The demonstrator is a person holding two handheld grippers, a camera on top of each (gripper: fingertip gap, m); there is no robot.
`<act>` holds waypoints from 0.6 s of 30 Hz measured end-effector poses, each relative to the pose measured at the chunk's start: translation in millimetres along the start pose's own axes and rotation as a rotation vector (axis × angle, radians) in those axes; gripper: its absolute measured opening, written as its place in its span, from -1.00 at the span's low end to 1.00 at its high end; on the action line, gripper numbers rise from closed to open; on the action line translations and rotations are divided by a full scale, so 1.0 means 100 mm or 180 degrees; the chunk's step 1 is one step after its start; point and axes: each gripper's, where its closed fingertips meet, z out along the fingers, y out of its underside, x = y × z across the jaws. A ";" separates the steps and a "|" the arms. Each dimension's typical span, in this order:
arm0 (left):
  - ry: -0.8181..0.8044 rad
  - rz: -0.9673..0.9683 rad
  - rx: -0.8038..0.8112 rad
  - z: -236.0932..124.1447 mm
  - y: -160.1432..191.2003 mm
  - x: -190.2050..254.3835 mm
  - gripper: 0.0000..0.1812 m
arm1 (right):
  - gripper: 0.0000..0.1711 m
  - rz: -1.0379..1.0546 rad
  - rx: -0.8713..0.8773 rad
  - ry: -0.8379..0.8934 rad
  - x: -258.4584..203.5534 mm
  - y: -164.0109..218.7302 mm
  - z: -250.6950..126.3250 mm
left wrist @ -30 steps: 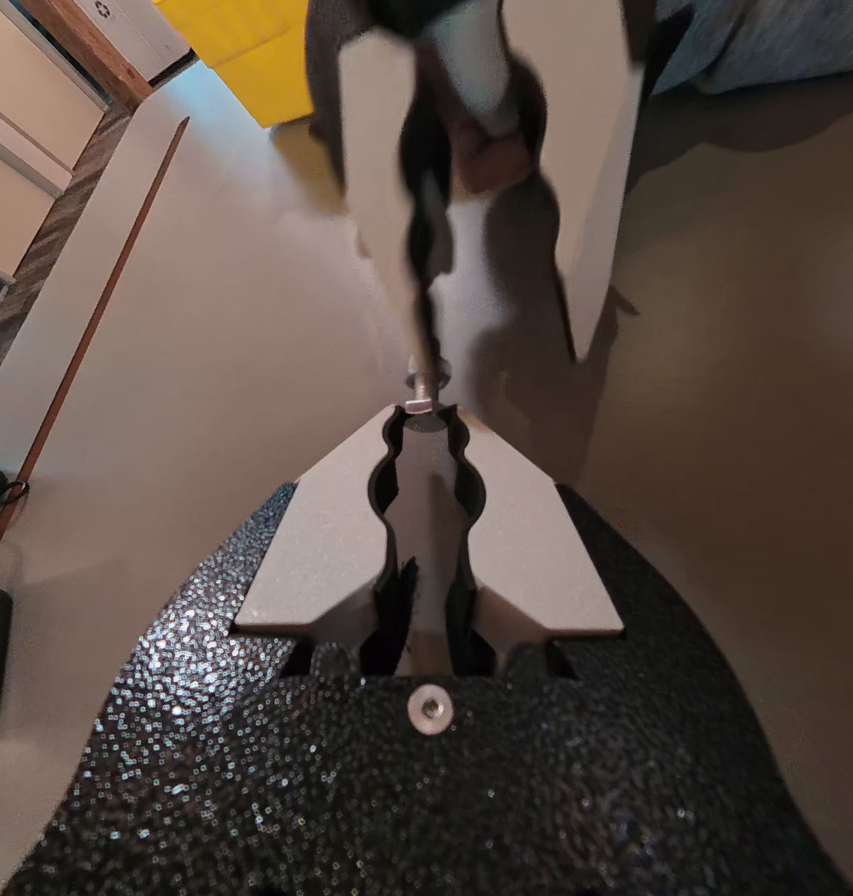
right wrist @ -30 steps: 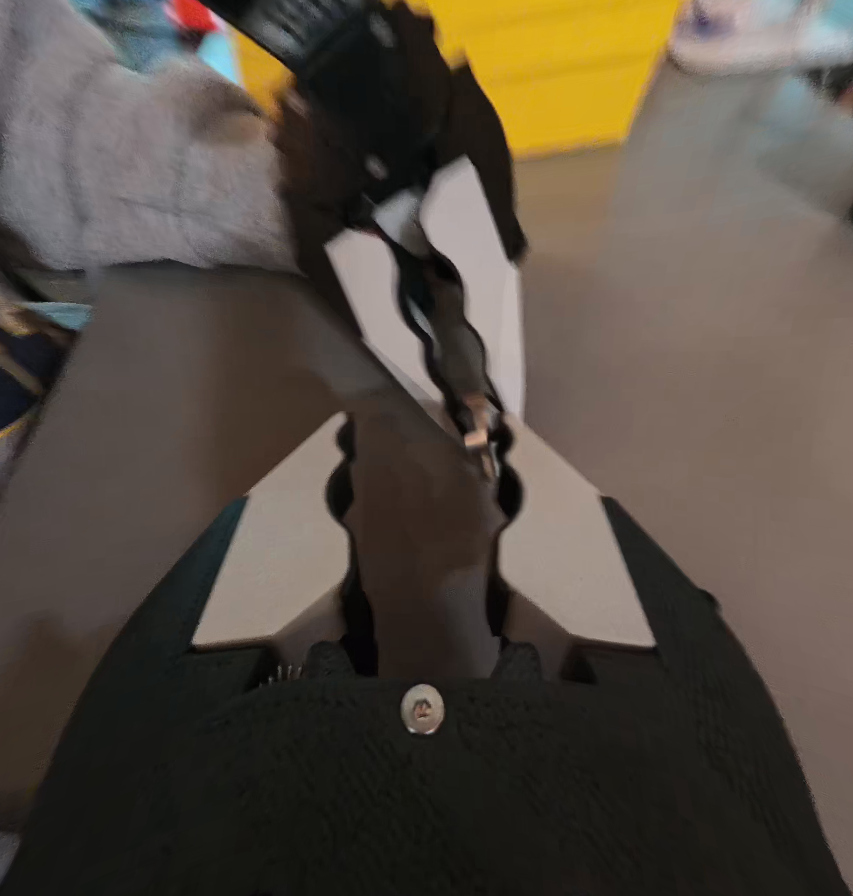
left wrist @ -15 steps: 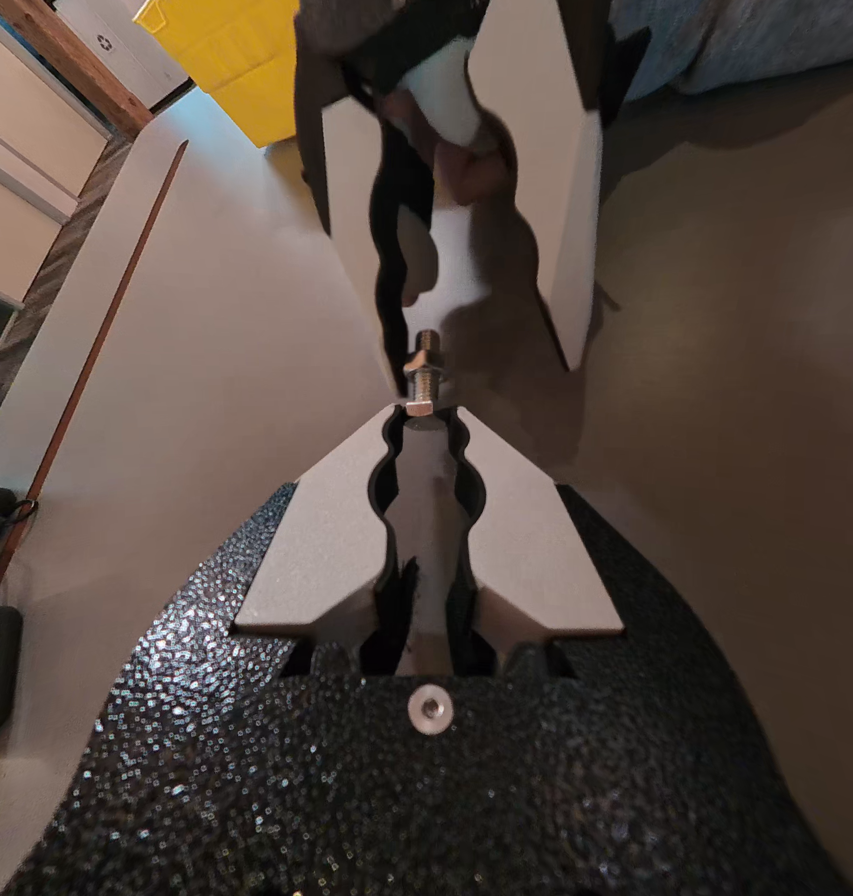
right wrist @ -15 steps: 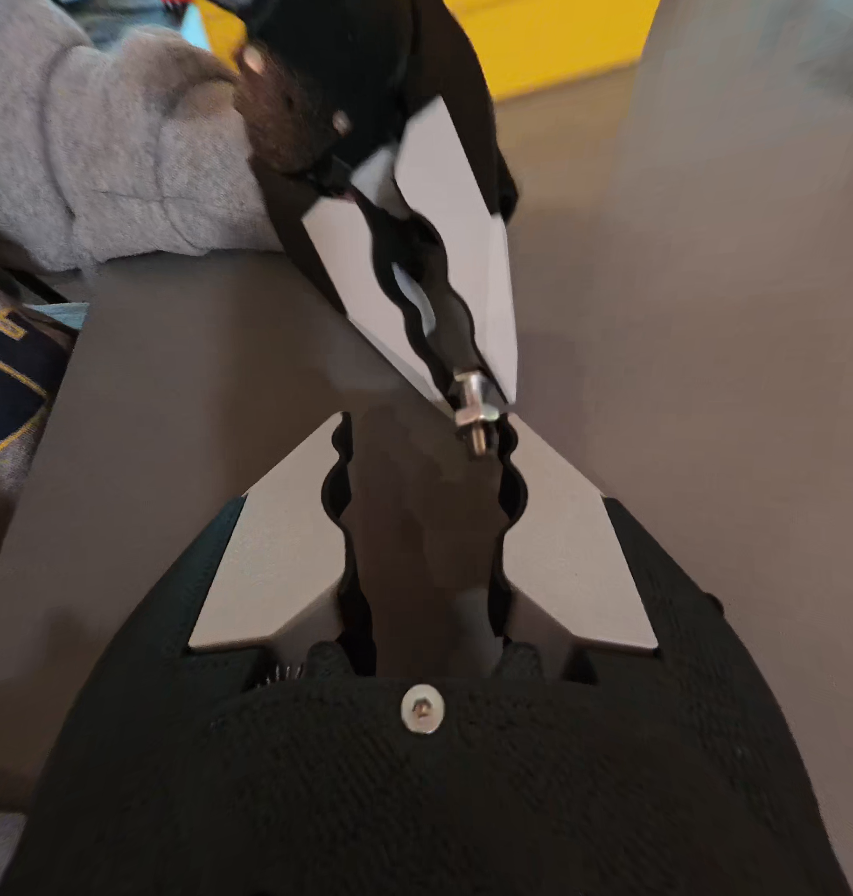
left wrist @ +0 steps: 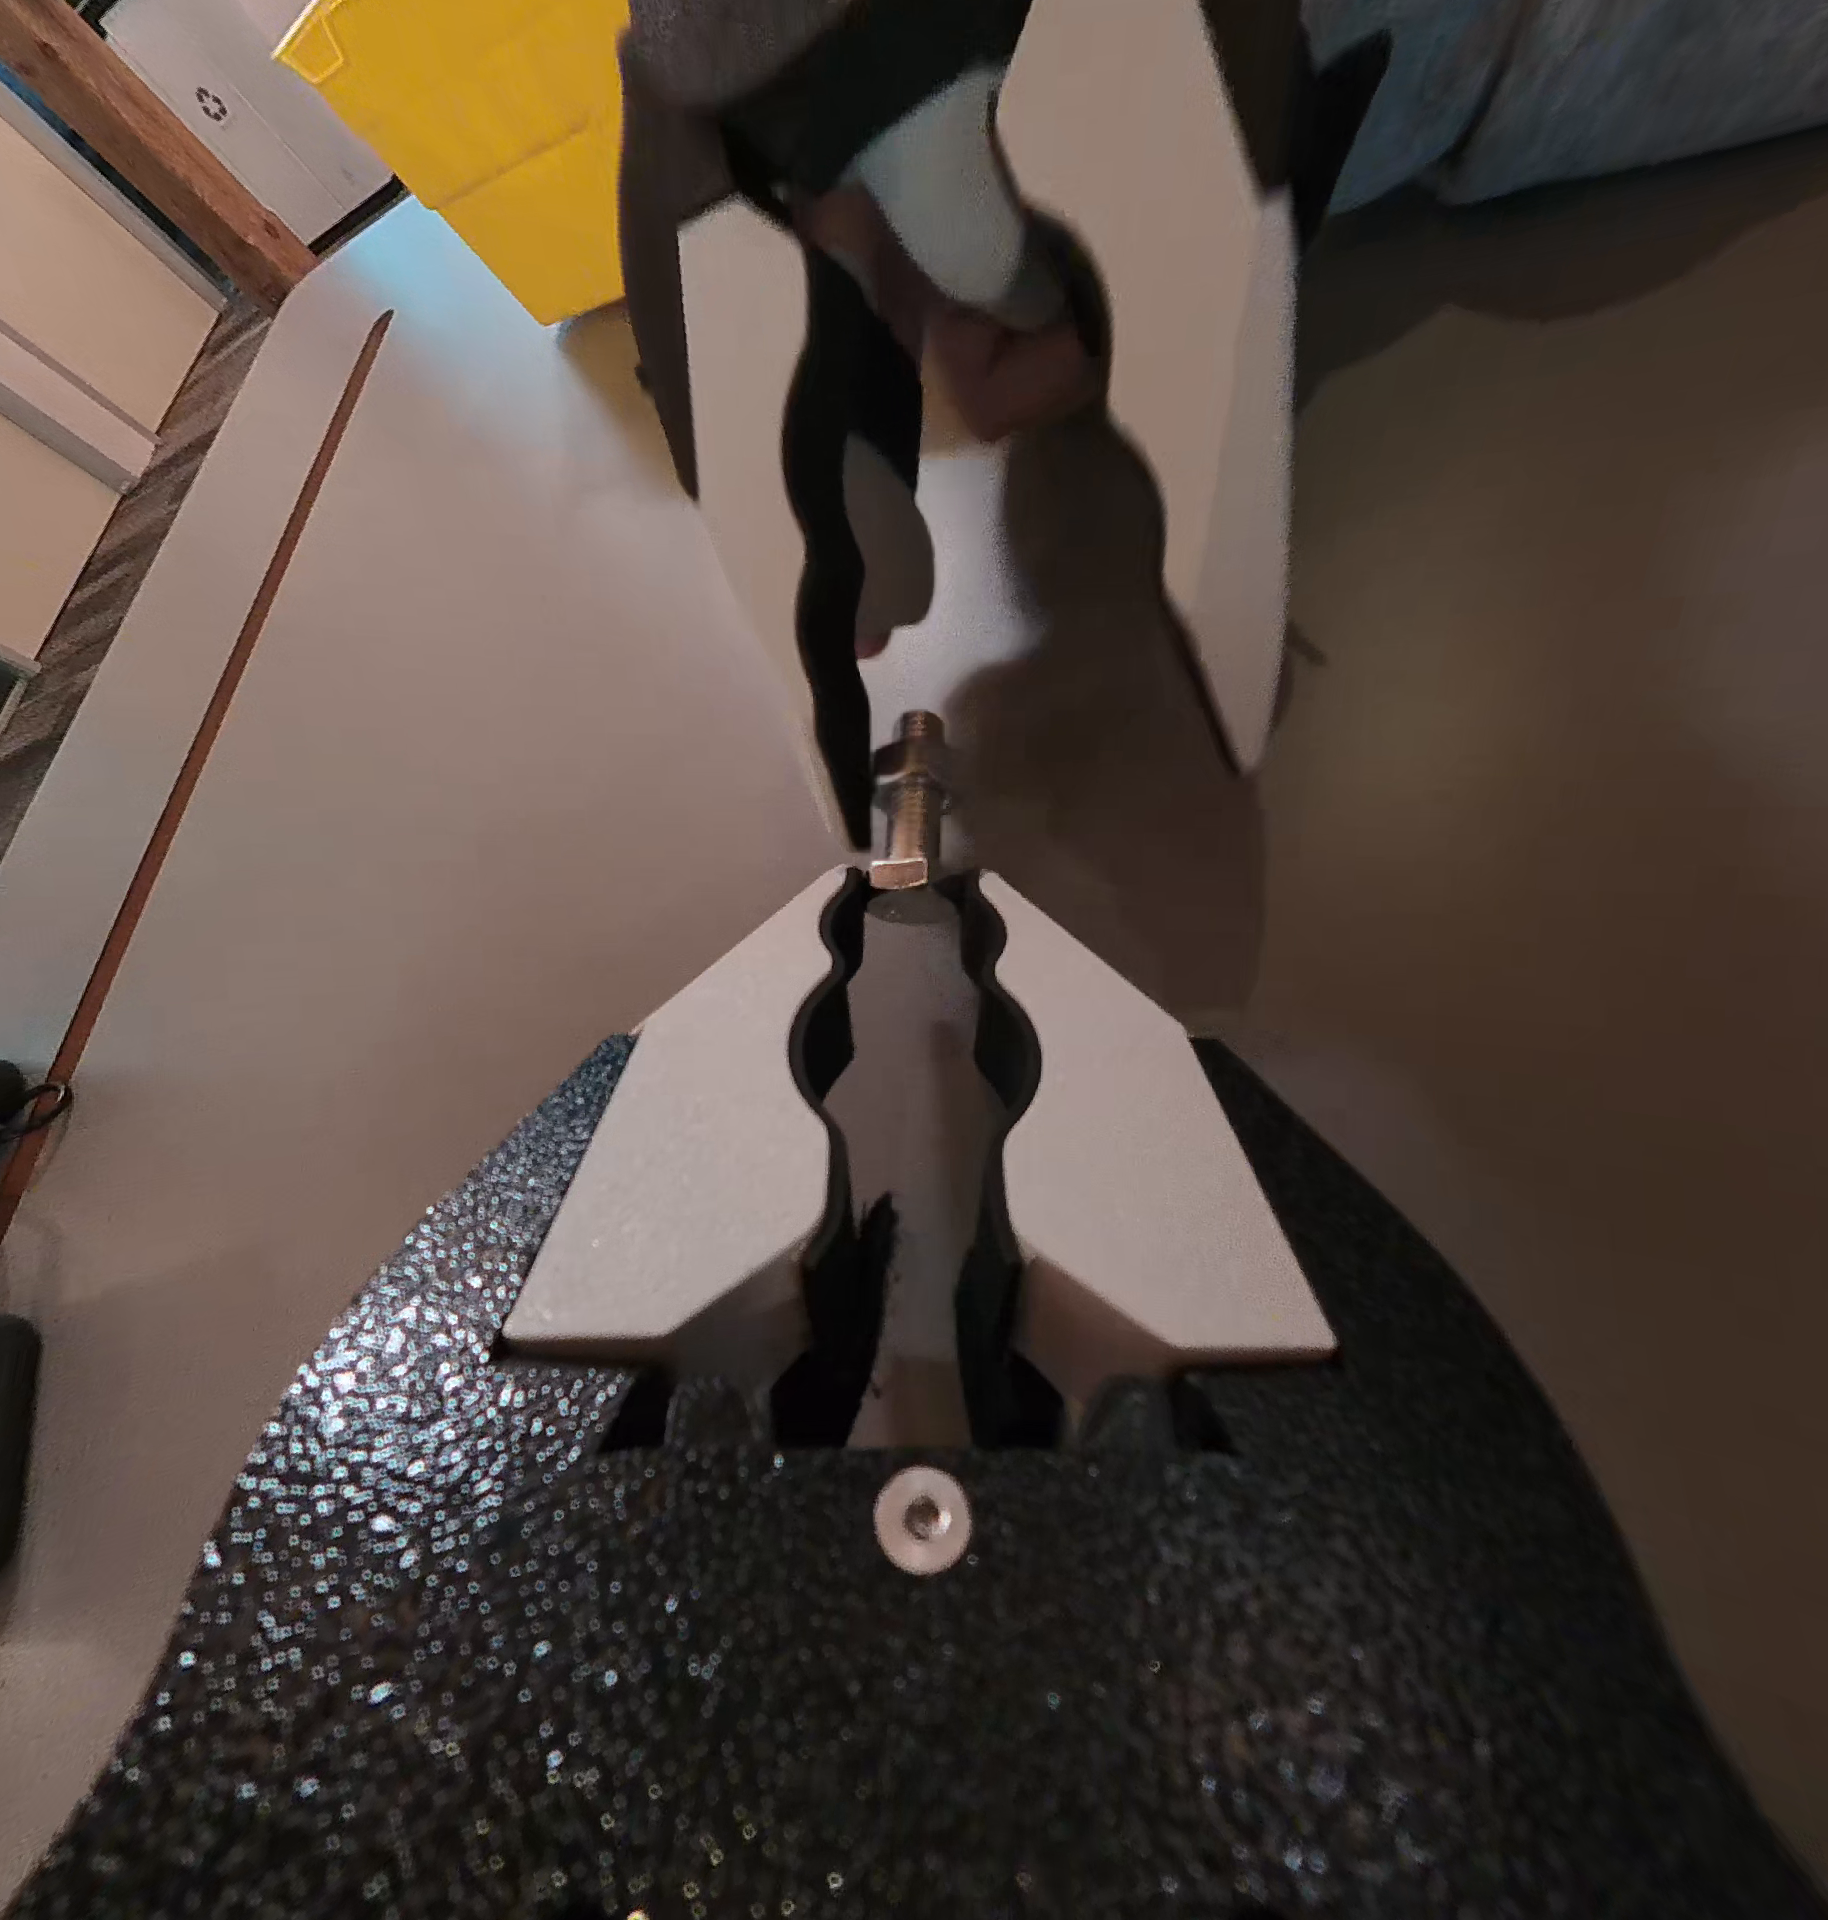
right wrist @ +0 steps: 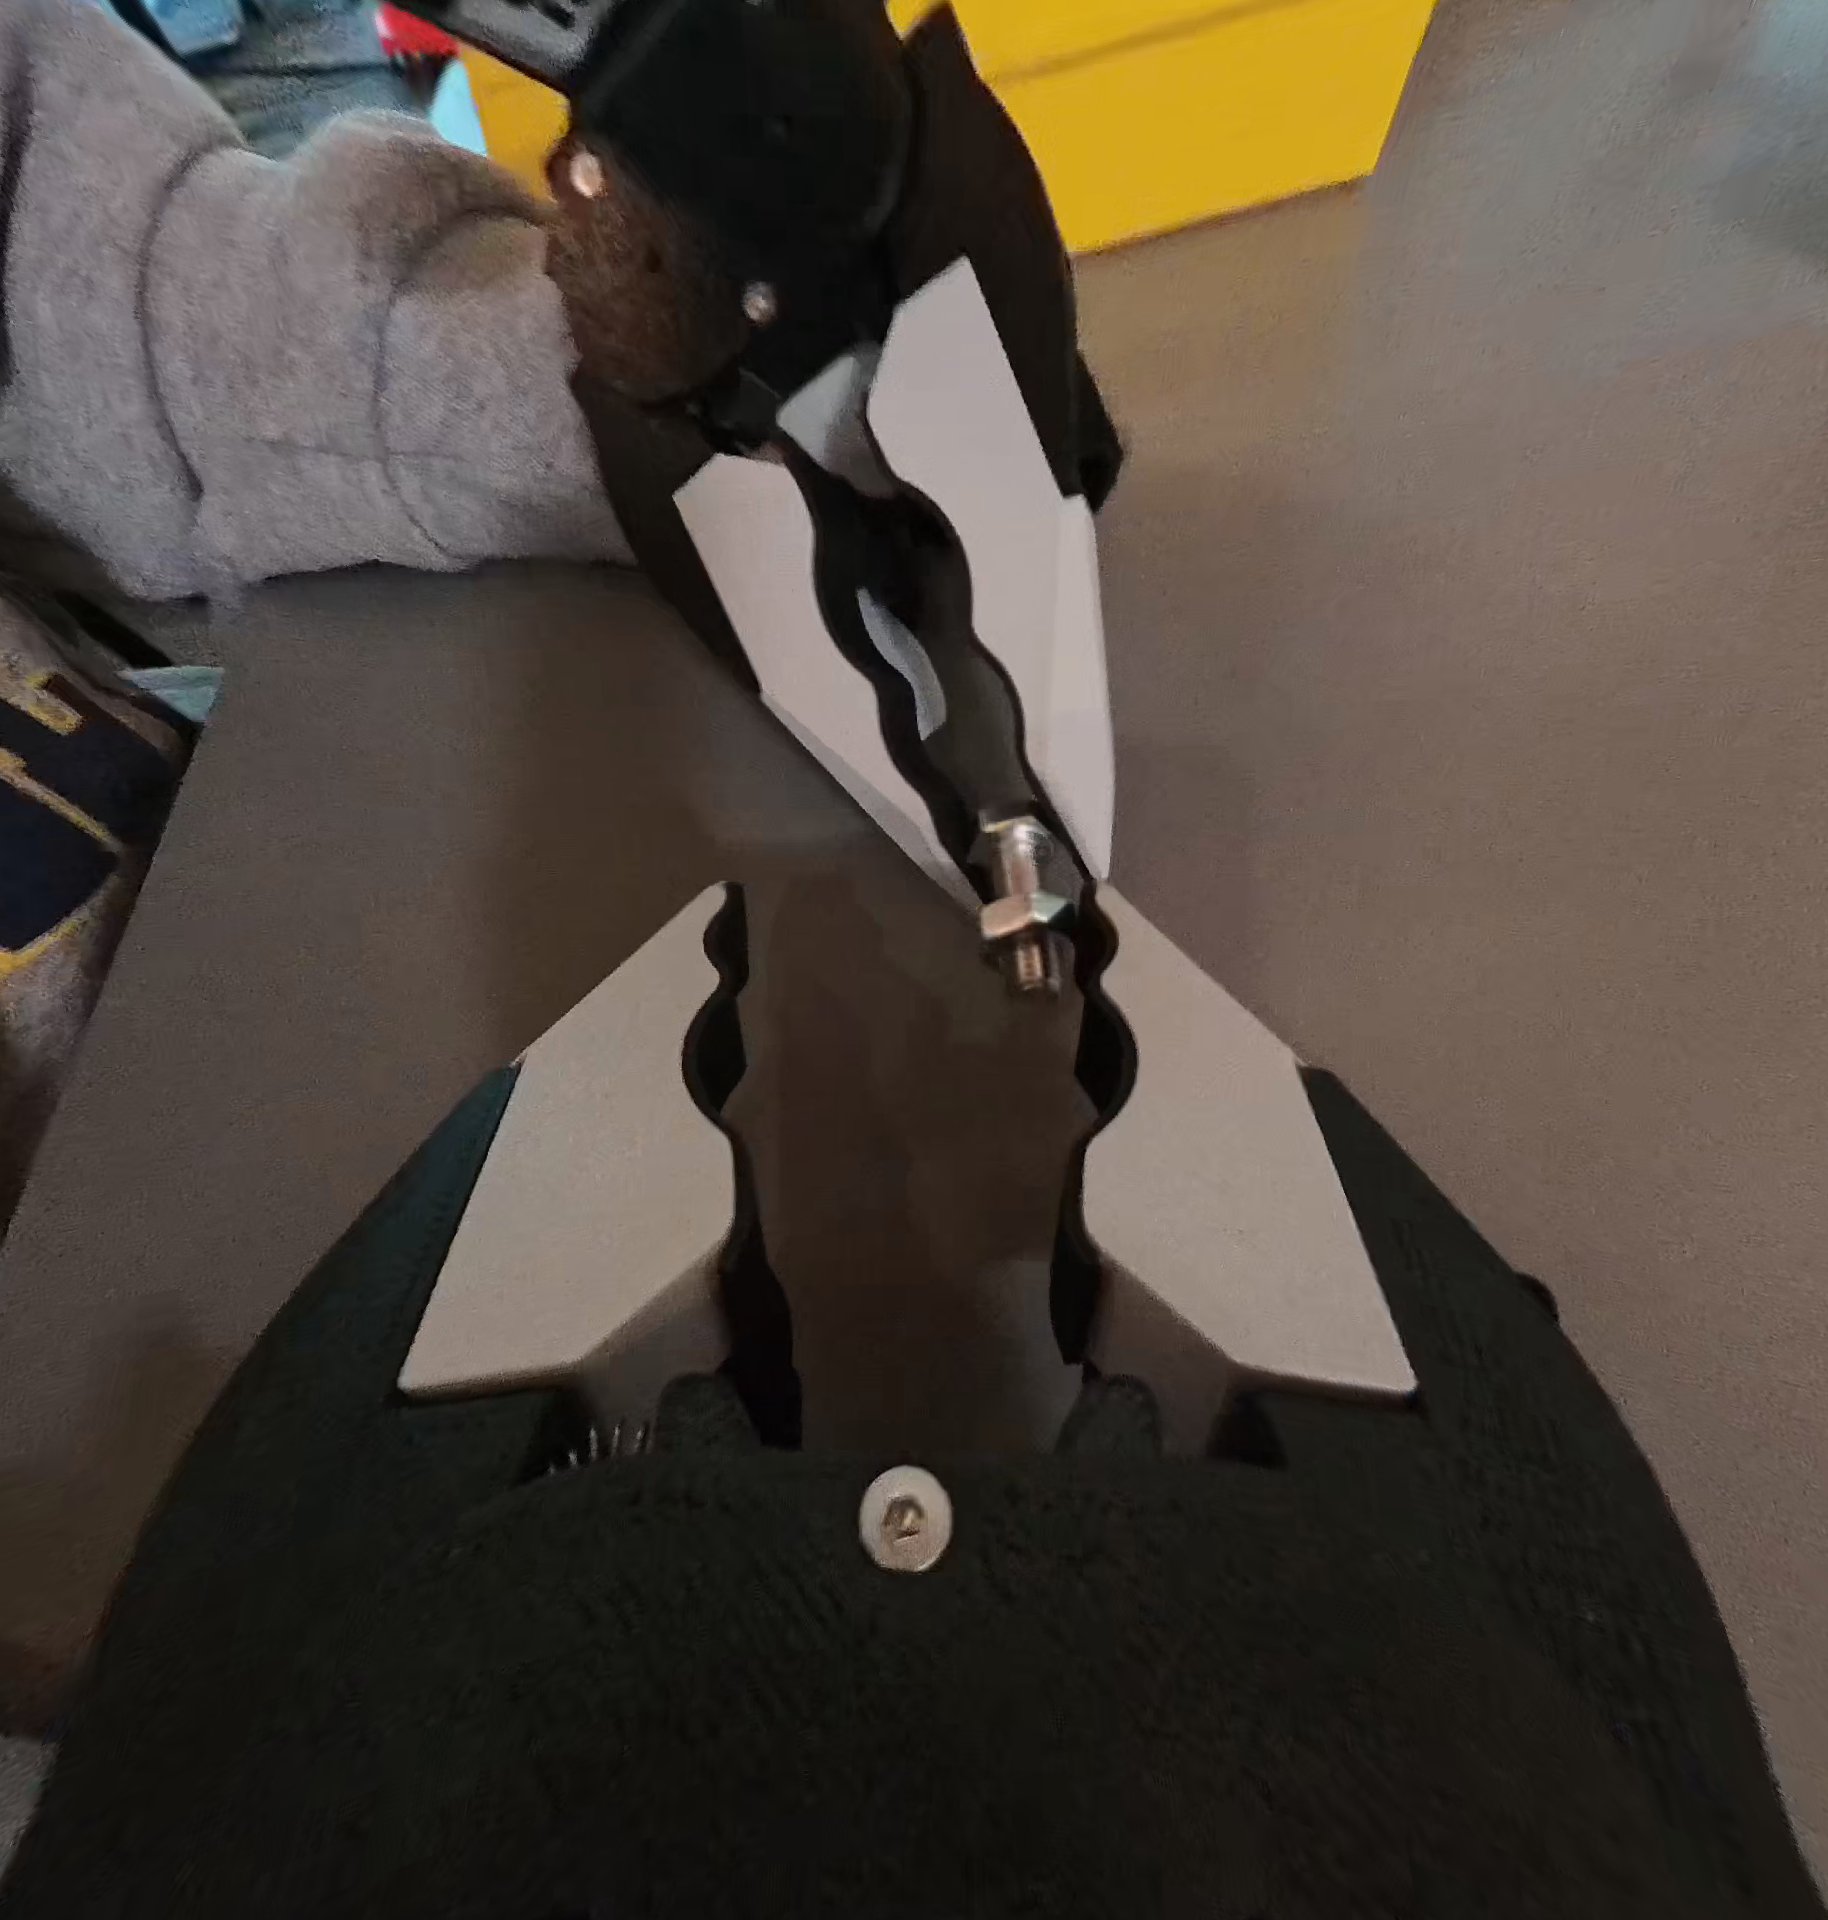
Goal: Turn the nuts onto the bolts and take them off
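Left wrist view, silver bolt (left wrist: pixel 907 821) head pinched by left gripper (left wrist: pixel 902 879) fingers, nut (left wrist: pixel 906 762) threaded, right gripper (right wrist: pixel 910 894) wide.

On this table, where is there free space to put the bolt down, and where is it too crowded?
The table is bare between the left gripper and the brown strip along its edge. In the right wrist view it is bare right of the right gripper. It is crowded where both grippers meet at the bolt and nut, and near the grey sleeve.
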 end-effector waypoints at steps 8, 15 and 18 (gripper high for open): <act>-0.0001 -0.0021 -0.0005 0.00 0.01 0.00 -0.82 | -0.33 0.0173 0.0086 0.0130 0.11 0.00 -0.13; -0.0004 0.0018 0.0024 0.00 0.00 0.00 -0.82 | -0.28 -0.0178 -0.0032 0.0027 -0.03 0.03 -0.02; -0.0006 0.0036 0.0028 0.00 -0.01 0.00 -0.82 | -0.41 -0.0235 0.0314 0.0011 -0.06 -0.16 -0.12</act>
